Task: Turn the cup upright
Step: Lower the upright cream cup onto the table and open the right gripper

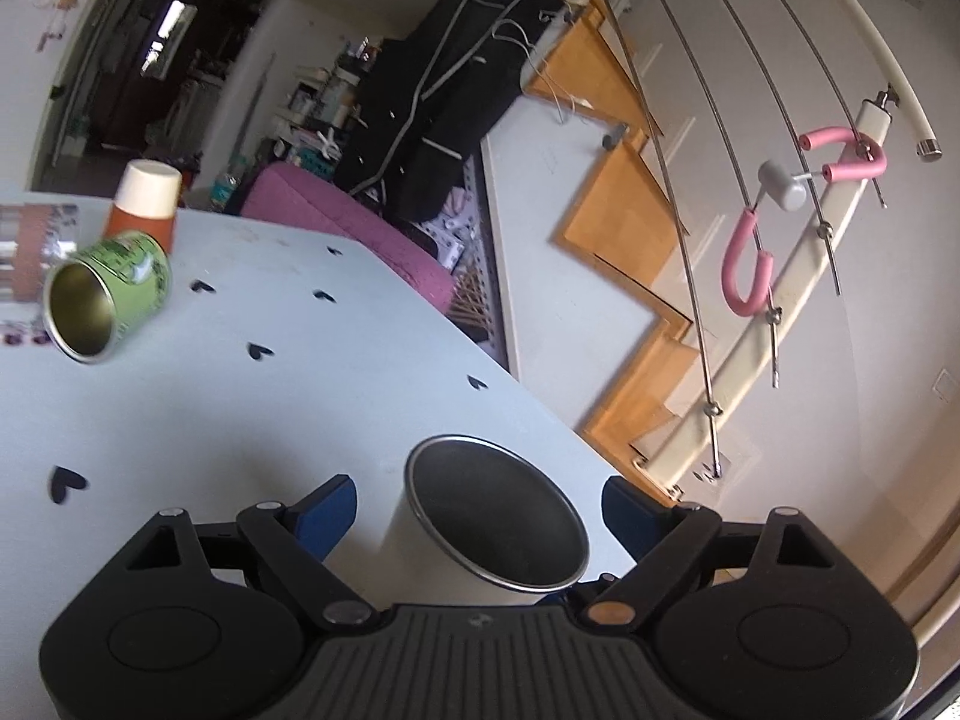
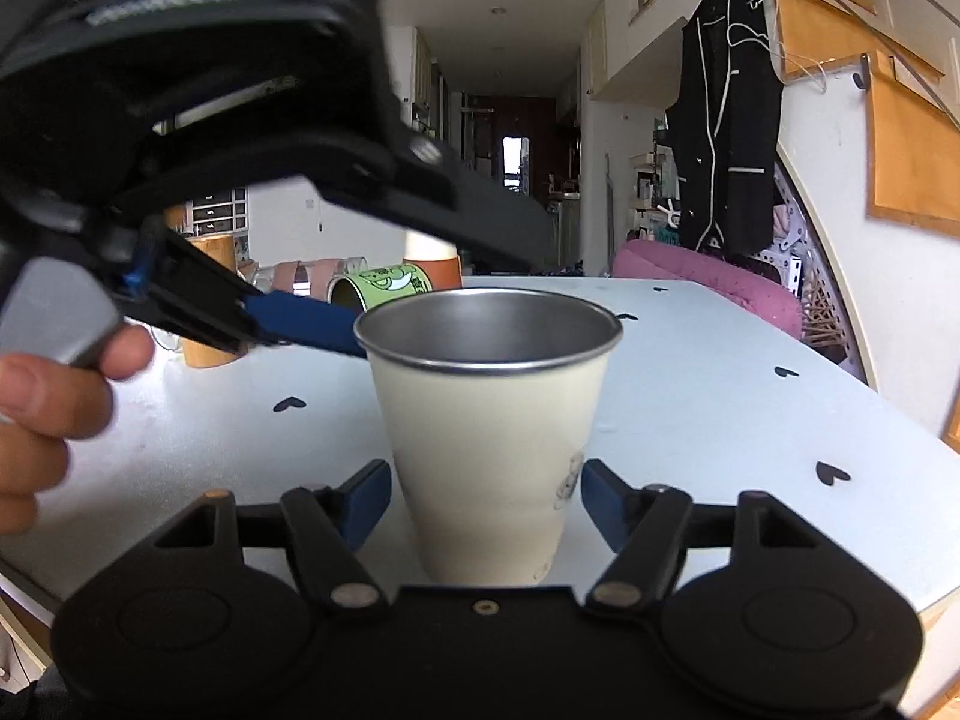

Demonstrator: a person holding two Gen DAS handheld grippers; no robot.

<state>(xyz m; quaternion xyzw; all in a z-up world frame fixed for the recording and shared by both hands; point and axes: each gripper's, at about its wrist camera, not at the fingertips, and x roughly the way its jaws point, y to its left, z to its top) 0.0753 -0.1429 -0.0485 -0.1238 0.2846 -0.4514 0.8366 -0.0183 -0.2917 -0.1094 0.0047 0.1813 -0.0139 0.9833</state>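
A cream metal cup (image 2: 489, 438) with a steel rim stands upright on the pale table (image 2: 720, 420). My right gripper (image 2: 486, 501) is open, its blue pads on either side of the cup's lower body without touching it. My left gripper (image 1: 480, 507) is open above the cup (image 1: 495, 525), looking down into its mouth. In the right wrist view the left gripper's blue fingertip (image 2: 306, 324) reaches the cup's rim from the left; whether it touches is unclear.
A green tin cup (image 1: 102, 300) lies on its side at the far left, also in the right wrist view (image 2: 381, 288). An orange and white cup (image 1: 147, 204) stands upside down behind it. A striped glass (image 1: 27, 252) is beside them. The table edge (image 1: 540, 402) runs to the right.
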